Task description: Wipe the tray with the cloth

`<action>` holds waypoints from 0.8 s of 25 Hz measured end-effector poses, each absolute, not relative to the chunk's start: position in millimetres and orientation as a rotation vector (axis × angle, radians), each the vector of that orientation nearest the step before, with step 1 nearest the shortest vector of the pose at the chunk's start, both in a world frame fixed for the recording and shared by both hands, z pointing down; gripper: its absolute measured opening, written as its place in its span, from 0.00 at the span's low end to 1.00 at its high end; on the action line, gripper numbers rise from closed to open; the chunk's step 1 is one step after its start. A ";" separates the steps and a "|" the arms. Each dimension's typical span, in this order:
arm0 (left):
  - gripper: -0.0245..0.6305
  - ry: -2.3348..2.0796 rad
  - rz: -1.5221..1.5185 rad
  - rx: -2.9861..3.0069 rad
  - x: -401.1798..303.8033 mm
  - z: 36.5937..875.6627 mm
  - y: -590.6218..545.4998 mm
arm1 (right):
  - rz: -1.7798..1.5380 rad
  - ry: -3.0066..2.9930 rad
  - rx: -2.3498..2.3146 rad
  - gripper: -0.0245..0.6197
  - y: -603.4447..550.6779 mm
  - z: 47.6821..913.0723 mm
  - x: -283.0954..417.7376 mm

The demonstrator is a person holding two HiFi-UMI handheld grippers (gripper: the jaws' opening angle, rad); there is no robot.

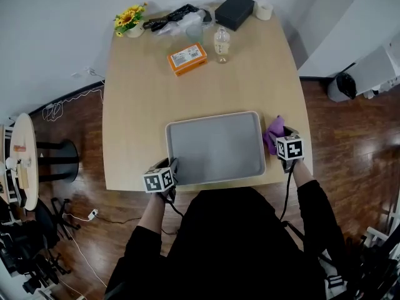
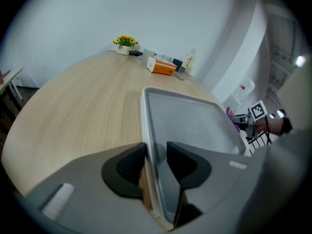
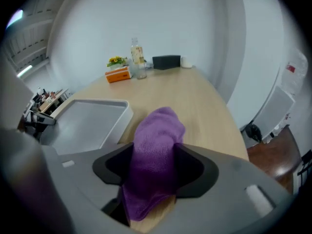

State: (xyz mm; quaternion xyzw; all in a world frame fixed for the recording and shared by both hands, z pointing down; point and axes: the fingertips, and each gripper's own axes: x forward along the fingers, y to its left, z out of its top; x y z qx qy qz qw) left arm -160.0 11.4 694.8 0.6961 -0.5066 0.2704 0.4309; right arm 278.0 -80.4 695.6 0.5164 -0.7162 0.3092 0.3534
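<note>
A pale wood-grain table (image 1: pixel 137 105) stands against a white wall (image 1: pixel 56 36) over a dark plank floor (image 1: pixel 337 124). Its far end is cluttered (flowers (image 1: pixel 129 19), an orange box (image 1: pixel 187 59), a bottle (image 1: pixel 221 44), a black box (image 1: pixel 235 10), all well apart from the work).

The tray (image 1: pixel 215 145) sits at the near edge, its long axis running left to right across the person. It is grey, matte and smooth, with rounded corners and a raised lip all round. The left gripper (image 2: pixel 156 152) is clamped on that lip at the near left corner, one pad outside the rim and one on the inner wall.

The cloth (image 3: pixel 158 130) lies on the table just beside the tray's right short side — purple, nubby terry, bunched into a soft hump. The right gripper (image 3: pixel 154 155) straddles it with its jaws spread wide; the pile fills the gap but, as far as I can judge, is not pinched.

The right gripper is the nearer one — the cloth wants gripping, then carrying leftward over the lip onto the tray's floor.
</note>
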 end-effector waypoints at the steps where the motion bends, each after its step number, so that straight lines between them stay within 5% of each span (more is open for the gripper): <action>1: 0.23 -1.263 0.674 1.737 -159.2 694.5 11.6 | 0.815 -1.856 1.301 0.40 -77.8 699.1 275.2; 5: 0.23 -1.253 0.674 1.748 -155.4 694.5 12.0 | 0.820 -1.883 1.336 0.26 -79.0 686.3 279.8; 10: 0.23 -1.241 0.656 1.762 -156.9 695.0 9.8 | 0.683 -2.066 1.419 0.26 -109.1 627.5 233.9; 20: 0.15 -1.196 0.824 1.846 -161.4 693.1 12.1 | 0.378 -1.854 1.266 0.25 -134.7 666.1 160.4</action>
